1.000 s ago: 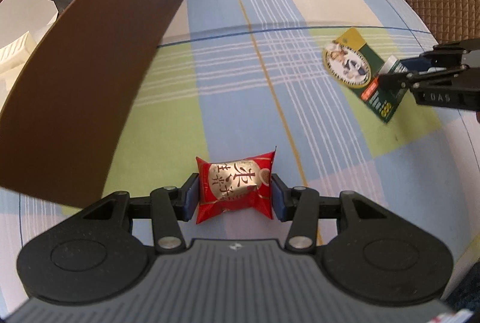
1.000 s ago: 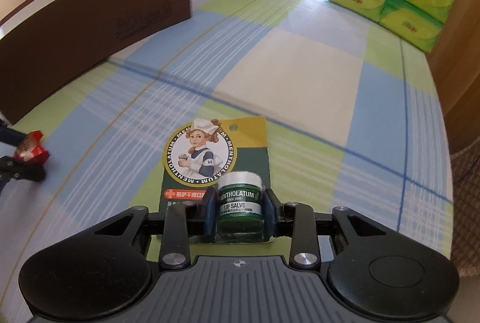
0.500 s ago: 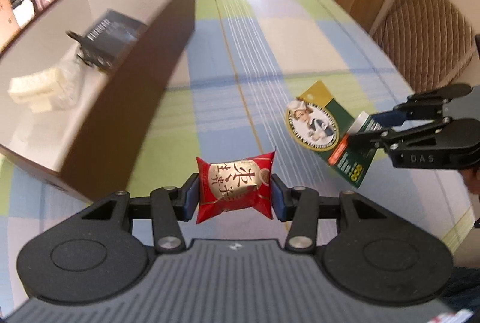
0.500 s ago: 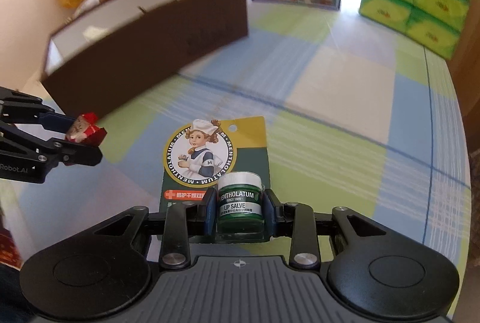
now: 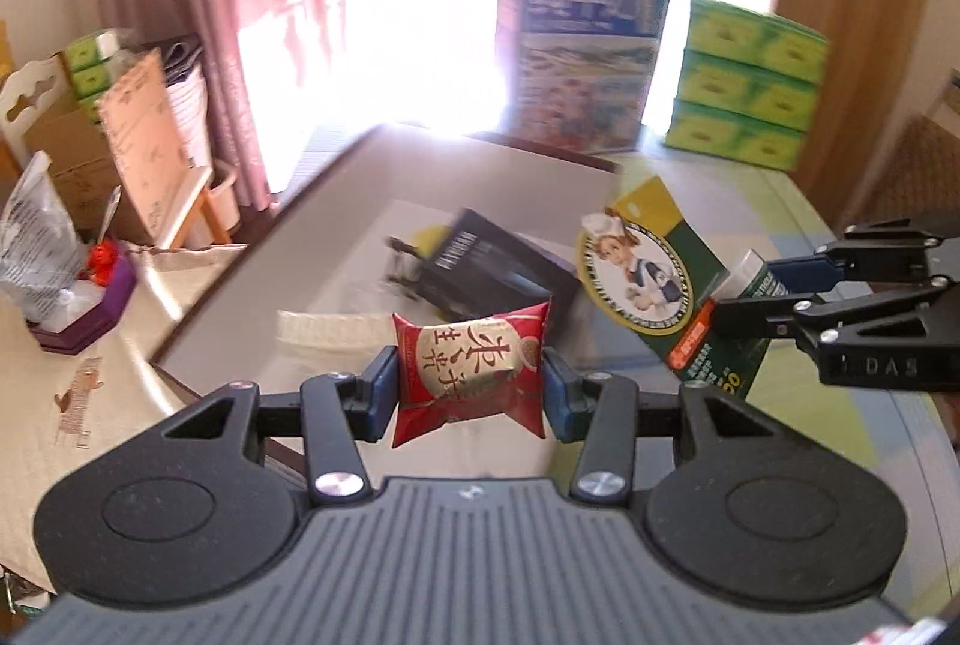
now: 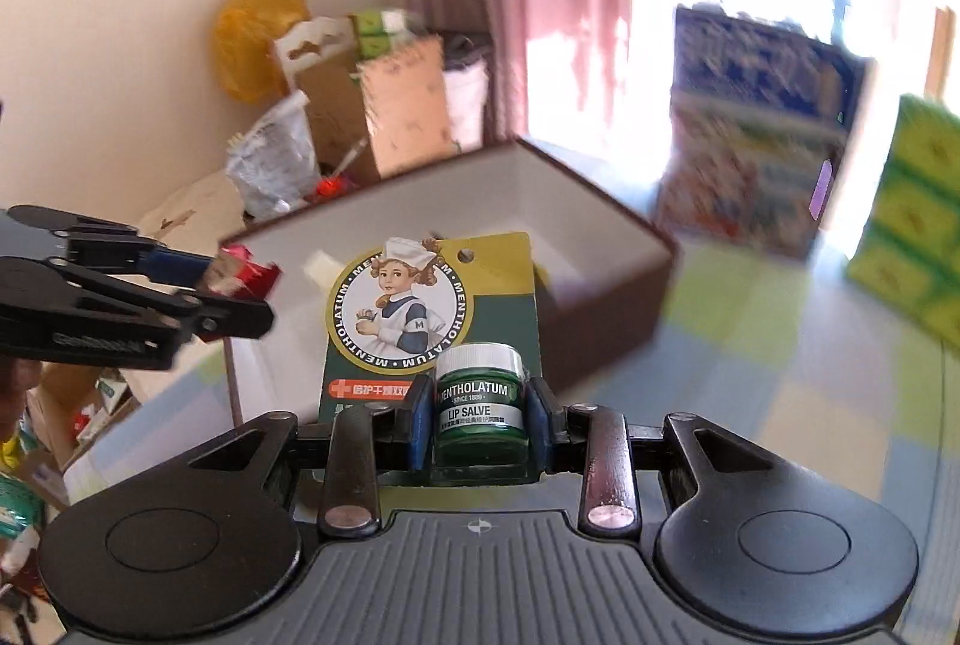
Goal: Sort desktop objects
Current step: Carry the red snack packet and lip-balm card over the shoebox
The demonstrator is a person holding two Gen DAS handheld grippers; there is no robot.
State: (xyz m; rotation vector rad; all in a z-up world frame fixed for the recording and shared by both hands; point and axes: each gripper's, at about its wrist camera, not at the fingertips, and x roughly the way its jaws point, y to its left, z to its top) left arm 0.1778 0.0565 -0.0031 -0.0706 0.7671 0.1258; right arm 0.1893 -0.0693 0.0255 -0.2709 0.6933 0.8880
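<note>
left hand-held gripper (image 5: 469, 386) pinches a red packet (image 5: 471, 372) – right hand-held gripper (image 6: 480, 420) (own view only) pinches a readable lip salve jar (image 6: 480, 408).

The left gripper (image 5: 470, 390) clamps a red snack packet (image 5: 471, 372) above the brown box (image 5: 336, 249); the right gripper (image 5: 729, 300) holds a lip salve card (image 5: 651, 279) beside it.

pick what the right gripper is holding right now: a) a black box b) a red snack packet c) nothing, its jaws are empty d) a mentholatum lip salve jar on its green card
d: in the right wrist view the right gripper has its pads pressed on both sides of the Mentholatum lip salve jar, with its backing card standing up behind it.
</note>
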